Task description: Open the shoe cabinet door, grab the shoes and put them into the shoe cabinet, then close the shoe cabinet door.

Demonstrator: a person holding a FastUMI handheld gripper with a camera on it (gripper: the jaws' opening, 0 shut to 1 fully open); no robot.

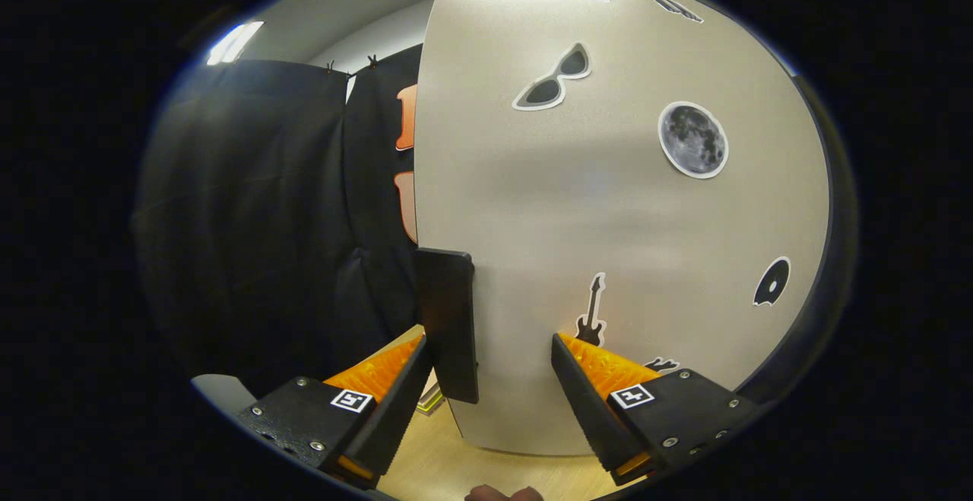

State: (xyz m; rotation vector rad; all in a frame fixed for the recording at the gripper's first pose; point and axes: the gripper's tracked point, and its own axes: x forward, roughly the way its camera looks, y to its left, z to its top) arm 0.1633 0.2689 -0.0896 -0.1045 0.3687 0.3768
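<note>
Black cloth is hanging behind, and a wooden floor (456,463) is showing below. Filling most of the gripper view is the pale shoe cabinet door (608,204) with stickers on it. Its dark handle (448,322) is standing upright on the door's left edge — between the fingers, nearer the left one. The gripper (486,364) is gaping wide, pressing nothing. Whether the door is opening or closing, one cannot tell.

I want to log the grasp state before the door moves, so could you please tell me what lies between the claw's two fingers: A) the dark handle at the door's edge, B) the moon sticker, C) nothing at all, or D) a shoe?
A: the dark handle on the edge of the cabinet door stands between the open claw fingers, neither visibly pressing on it.
</note>
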